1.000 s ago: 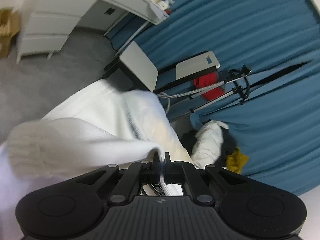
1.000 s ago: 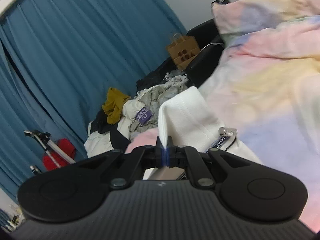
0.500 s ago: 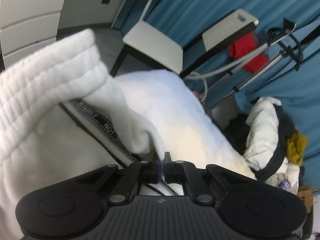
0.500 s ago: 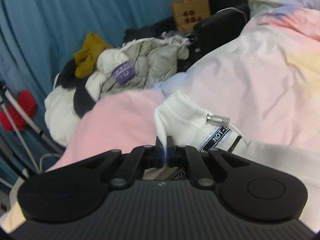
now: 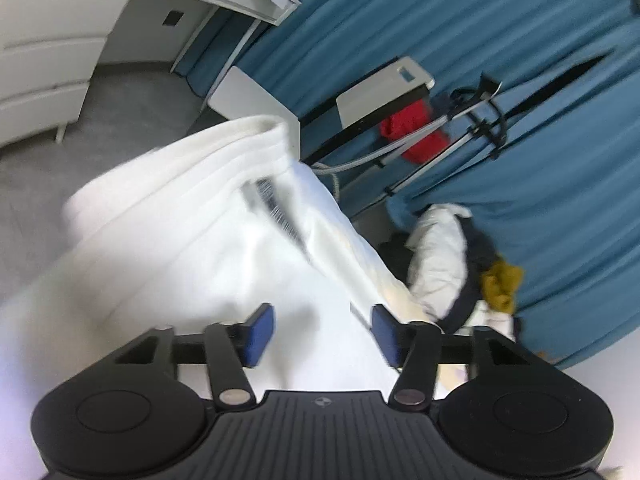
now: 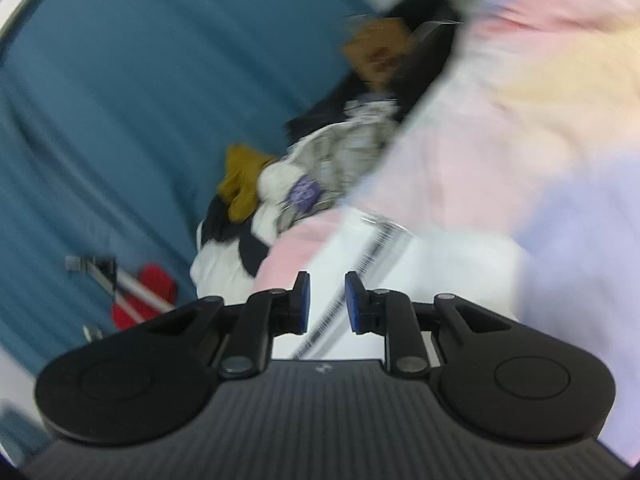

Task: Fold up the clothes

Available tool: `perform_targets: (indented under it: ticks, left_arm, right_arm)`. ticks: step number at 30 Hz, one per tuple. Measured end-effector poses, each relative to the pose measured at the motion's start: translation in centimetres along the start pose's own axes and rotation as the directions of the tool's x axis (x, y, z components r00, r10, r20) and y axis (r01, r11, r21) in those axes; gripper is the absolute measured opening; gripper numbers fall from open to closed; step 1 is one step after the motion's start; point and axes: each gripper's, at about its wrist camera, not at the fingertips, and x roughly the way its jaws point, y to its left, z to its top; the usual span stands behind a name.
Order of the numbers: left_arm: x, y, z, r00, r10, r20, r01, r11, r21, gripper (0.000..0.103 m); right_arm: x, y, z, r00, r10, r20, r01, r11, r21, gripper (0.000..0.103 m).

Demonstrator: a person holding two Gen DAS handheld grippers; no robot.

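Note:
A white garment [image 5: 192,240] with a ribbed cuff and a black-and-white printed tape lies bunched in front of my left gripper [image 5: 320,332], which is open with its blue pads apart and nothing between them. In the right wrist view the same white garment [image 6: 420,264] lies on the pastel bedspread [image 6: 520,120], its printed tape running under my right gripper [image 6: 327,304]. The right gripper is open with a narrow gap and holds nothing. Both views are blurred by motion.
Blue curtains [image 5: 440,20] fill the background. A heap of clothes [image 6: 280,196] with a mustard piece lies beside the bed. A white side table [image 5: 256,100], a stand with a red item [image 5: 416,128] and white drawers [image 5: 40,60] stand on grey floor.
Both grippers were shut on the white garment; now both have opened and let it go. The garment has dropped onto the bed and both cameras have swung.

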Motion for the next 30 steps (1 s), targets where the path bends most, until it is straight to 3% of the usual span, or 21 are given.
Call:
perform_targets:
  ticks: [1, 4, 6, 8, 10, 11, 12, 14, 18, 20, 21, 22, 24, 25, 28, 30]
  left_arm:
    - [-1.3, 1.0, -1.0, 1.0, -0.006, 0.001, 0.006, 1.0, -0.025, 0.078]
    - [-3.7, 4.1, -4.1, 0.999, -0.04, -0.037, 0.034, 0.987, -0.158, 0.08]
    - [-4.0, 5.8, -5.4, 0.993, -0.065, -0.101, 0.036, 0.963, -0.266, 0.08]
    - [-3.3, 6.9, -6.0, 0.991, -0.07, -0.111, 0.029, 0.941, -0.338, 0.08]
    - [-2.4, 7.9, -6.0, 0.993, -0.074, -0.095, 0.033, 0.925, -0.38, 0.081]
    - [-1.9, 8.4, -6.0, 0.993, -0.076, -0.087, 0.035, 0.916, -0.4, 0.081]
    - [-1.1, 8.7, -5.8, 0.994, -0.076, -0.083, 0.036, 0.911, -0.41, 0.081]
    - [0.3, 9.0, -5.4, 0.995, -0.072, -0.064, 0.038, 0.904, -0.425, 0.081]
    - [2.6, 8.8, -3.8, 0.998, -0.065, 0.024, 0.069, 0.888, -0.455, 0.078]
    - [3.7, 8.6, -2.4, 0.999, -0.033, 0.042, 0.048, 0.893, -0.448, 0.061]
    - [4.4, 8.5, -1.7, 0.999, -0.015, 0.049, 0.035, 0.895, -0.445, 0.046]
    - [5.0, 8.5, -0.9, 0.999, 0.0, 0.045, 0.02, 0.893, -0.449, 0.038]
    - [5.7, 8.3, 0.6, 0.999, 0.025, 0.027, -0.01, 0.891, -0.454, 0.026]
    - [5.6, 7.9, 1.3, 0.999, 0.034, 0.021, -0.021, 0.894, -0.447, 0.019]
    - [3.6, 5.7, 2.9, 0.999, 0.025, 0.031, -0.013, 0.938, -0.345, 0.015]
    - [1.7, 5.1, 3.5, 1.0, 0.011, 0.025, -0.002, 0.949, -0.316, 0.015]
  right_arm:
    - [-0.7, -1.2, -0.8, 1.0, -0.008, -0.011, 0.009, 0.998, 0.068, 0.025]
    - [-2.3, -4.5, -3.3, 0.999, -0.006, -0.052, 0.019, 0.969, 0.247, 0.025]
    - [-2.1, -5.7, -4.4, 0.994, -0.002, -0.11, 0.037, 0.95, 0.311, 0.025]
    - [-1.7, -6.1, -4.9, 0.99, 0.009, -0.14, 0.039, 0.941, 0.336, 0.026]
    - [-1.0, -6.3, -5.3, 0.989, 0.034, -0.145, 0.02, 0.935, 0.354, 0.047]
    - [-0.5, -6.5, -5.5, 0.988, 0.039, -0.15, 0.019, 0.931, 0.364, 0.066]
    - [0.2, -6.7, -5.7, 0.987, 0.043, -0.155, 0.018, 0.929, 0.37, 0.075]
    - [1.7, -7.4, -5.8, 0.985, 0.05, -0.167, 0.015, 0.928, 0.372, 0.076]
    - [4.6, -8.2, -5.4, 0.991, 0.052, -0.123, -0.008, 0.941, 0.337, 0.069]
    - [5.7, -8.3, -4.8, 0.996, 0.03, -0.088, 0.0, 0.944, 0.329, 0.061]
    - [6.1, -8.3, -4.5, 0.997, 0.024, -0.072, 0.001, 0.943, 0.334, 0.058]
    - [6.5, -8.4, -4.2, 0.998, 0.022, -0.057, -0.002, 0.943, 0.334, 0.053]
    - [6.8, -8.3, -4.0, 0.999, -0.01, -0.046, 0.023, 0.957, 0.289, 0.026]
    - [6.8, -8.0, -3.9, 0.999, -0.024, -0.039, 0.034, 0.964, 0.265, 0.023]
    - [5.8, -6.5, -3.5, 0.999, -0.036, -0.002, 0.036, 0.978, 0.204, 0.016]
    - [4.6, -5.0, -3.0, 1.0, -0.018, 0.024, 0.013, 0.985, 0.171, 0.015]
